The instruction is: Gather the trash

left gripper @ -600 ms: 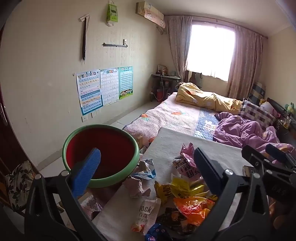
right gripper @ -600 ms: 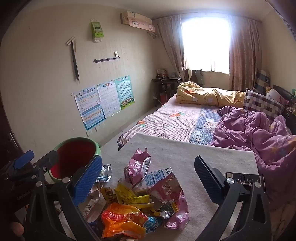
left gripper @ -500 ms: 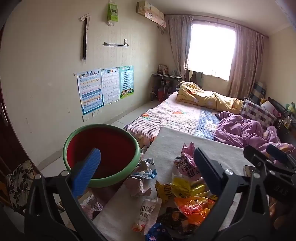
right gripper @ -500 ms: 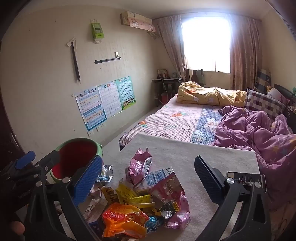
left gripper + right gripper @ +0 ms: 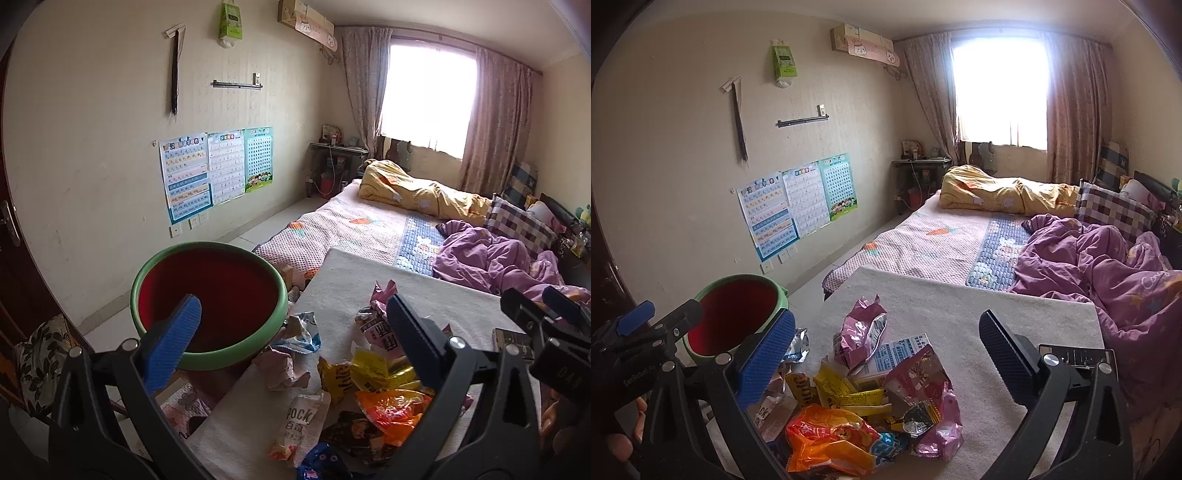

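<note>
A heap of crumpled snack wrappers point(image 5: 871, 398) lies on a white cloth-covered table point(image 5: 979, 306); in the left wrist view the same wrappers point(image 5: 369, 384) spread across the near part. A red basin with a green rim point(image 5: 210, 302) stands off the table's left edge, also seen as the basin point(image 5: 738, 317) in the right wrist view. My left gripper point(image 5: 291, 332) hovers open above the basin's edge and the wrappers, holding nothing. My right gripper point(image 5: 886, 350) hangs open over the heap, empty. An orange wrapper point(image 5: 827, 439) lies nearest.
A dark flat device point(image 5: 1075, 358) lies on the table at the right. Behind the table is a bed point(image 5: 942, 240) with a purple quilt point(image 5: 1108, 266) and a yellow one. Posters point(image 5: 214, 166) hang on the left wall. A patterned cushion point(image 5: 40, 350) sits low left.
Both views have shifted only slightly; the grippers stay open and nothing on the table has moved.
</note>
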`<move>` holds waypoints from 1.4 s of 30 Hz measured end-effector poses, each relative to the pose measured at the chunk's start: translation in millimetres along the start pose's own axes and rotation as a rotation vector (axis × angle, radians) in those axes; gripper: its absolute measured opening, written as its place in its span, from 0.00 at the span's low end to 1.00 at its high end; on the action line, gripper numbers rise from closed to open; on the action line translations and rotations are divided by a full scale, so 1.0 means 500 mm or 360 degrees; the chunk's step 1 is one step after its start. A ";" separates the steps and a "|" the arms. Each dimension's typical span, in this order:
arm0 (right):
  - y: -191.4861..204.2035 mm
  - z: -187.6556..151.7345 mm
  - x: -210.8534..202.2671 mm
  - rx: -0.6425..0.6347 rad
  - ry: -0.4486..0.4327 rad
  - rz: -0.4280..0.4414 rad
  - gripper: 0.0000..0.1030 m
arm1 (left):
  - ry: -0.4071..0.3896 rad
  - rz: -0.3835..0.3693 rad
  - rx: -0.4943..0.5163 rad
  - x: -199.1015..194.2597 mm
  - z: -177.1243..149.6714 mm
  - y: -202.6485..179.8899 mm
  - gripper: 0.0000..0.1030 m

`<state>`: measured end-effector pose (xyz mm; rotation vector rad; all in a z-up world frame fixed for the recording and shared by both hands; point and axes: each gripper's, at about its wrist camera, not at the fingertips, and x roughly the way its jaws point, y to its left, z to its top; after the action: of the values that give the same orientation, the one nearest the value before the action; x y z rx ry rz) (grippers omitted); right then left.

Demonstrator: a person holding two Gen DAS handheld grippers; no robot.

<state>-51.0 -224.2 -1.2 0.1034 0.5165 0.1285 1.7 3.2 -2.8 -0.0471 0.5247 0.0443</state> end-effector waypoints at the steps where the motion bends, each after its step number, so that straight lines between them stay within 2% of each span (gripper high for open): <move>1: -0.001 -0.001 0.002 -0.0002 0.0003 -0.0002 0.93 | 0.0001 0.0001 -0.0002 0.000 0.000 0.000 0.96; 6: 0.001 -0.005 0.002 0.0014 -0.0012 0.0006 0.93 | -0.0032 -0.0028 -0.0052 0.000 0.001 0.005 0.96; 8: 0.002 -0.003 -0.003 0.0022 -0.0065 0.0024 0.93 | -0.0042 -0.0030 -0.0048 0.000 0.001 0.005 0.96; 14: 0.004 -0.008 -0.004 -0.0008 -0.0090 0.0020 0.93 | -0.0025 -0.0059 -0.0090 0.000 0.003 0.007 0.96; 17: 0.004 -0.010 0.002 0.0004 -0.0001 0.0014 0.93 | -0.0014 -0.0079 -0.0097 0.001 0.002 0.008 0.96; 19: 0.004 -0.011 0.001 -0.0005 -0.0025 0.0019 0.93 | -0.0018 -0.0066 -0.0064 0.003 -0.002 0.012 0.96; 21: 0.005 -0.017 0.009 -0.0005 0.0038 0.0021 0.93 | -0.0015 -0.0052 -0.0040 0.008 -0.007 0.019 0.96; 24: 0.003 -0.038 0.024 -0.0020 0.0126 0.0038 0.93 | 0.0018 -0.0092 -0.0014 0.023 -0.024 0.032 0.96; 27: -0.004 -0.070 0.043 -0.0039 0.0245 0.0094 0.84 | 0.0101 -0.0166 0.0026 0.041 -0.055 0.039 0.95; 29: -0.005 -0.093 0.058 -0.0044 0.0296 0.0150 0.76 | 0.0239 -0.0214 0.0067 0.067 -0.084 0.046 0.92; 31: -0.004 -0.114 0.070 -0.0038 0.0372 0.0212 0.72 | 0.0367 -0.0257 0.0066 0.100 -0.115 0.051 0.79; 34: 0.008 -0.141 0.081 -0.0040 0.0467 0.0293 0.69 | 0.0614 -0.0347 0.0051 0.148 -0.158 0.050 0.68; 35: 0.015 -0.148 0.081 -0.0029 0.0482 0.0329 0.69 | 0.0621 -0.0370 0.0045 0.159 -0.171 0.044 0.68; 36: 0.021 -0.153 0.082 -0.0026 0.0497 0.0359 0.68 | 0.0683 -0.0386 0.0031 0.157 -0.179 0.042 0.67; 42: 0.037 -0.165 0.088 -0.0057 0.0609 0.0435 0.66 | 0.0787 -0.0304 0.0176 0.176 -0.204 0.027 0.67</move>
<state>-55.9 -193.9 -91.4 0.1145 0.8802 0.4298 26.1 13.6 -135.7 0.0010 1.0136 -0.1877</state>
